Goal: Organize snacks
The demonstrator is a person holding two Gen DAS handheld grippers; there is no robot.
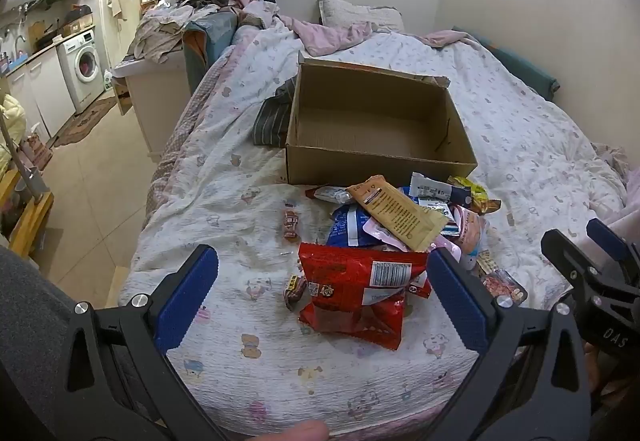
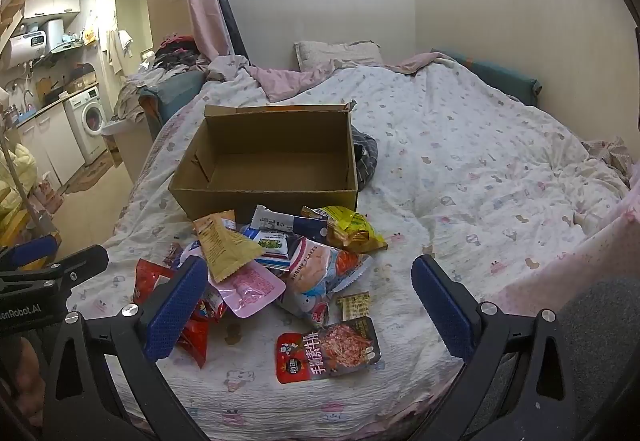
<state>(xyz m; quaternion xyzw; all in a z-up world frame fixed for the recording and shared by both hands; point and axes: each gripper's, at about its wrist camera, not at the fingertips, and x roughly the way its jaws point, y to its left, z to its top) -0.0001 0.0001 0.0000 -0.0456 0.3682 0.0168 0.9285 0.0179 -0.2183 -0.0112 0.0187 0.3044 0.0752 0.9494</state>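
An open, empty cardboard box [image 1: 376, 129] [image 2: 272, 161] sits on the bed. A pile of snack packets lies in front of it: a red bag [image 1: 356, 289] [image 2: 160, 281], a tan packet [image 1: 400, 217] [image 2: 224, 245], a yellow bag [image 2: 352, 229], a shrimp flakes bag [image 2: 320, 277], a pink packet [image 2: 248, 289] and a red meat packet [image 2: 332, 349]. My left gripper [image 1: 320, 297] is open, its jaws either side of the red bag, above it. My right gripper [image 2: 308, 309] is open over the shrimp flakes bag and meat packet. Neither holds anything.
A patterned white quilt [image 2: 460, 161] covers the bed. Dark striped cloth [image 1: 272, 117] lies beside the box. Small candies [image 1: 291, 225] lie left of the pile. The bed's left edge drops to a tiled floor [image 1: 92, 209]; a washing machine [image 1: 82, 65] stands beyond. Walls lie behind and right.
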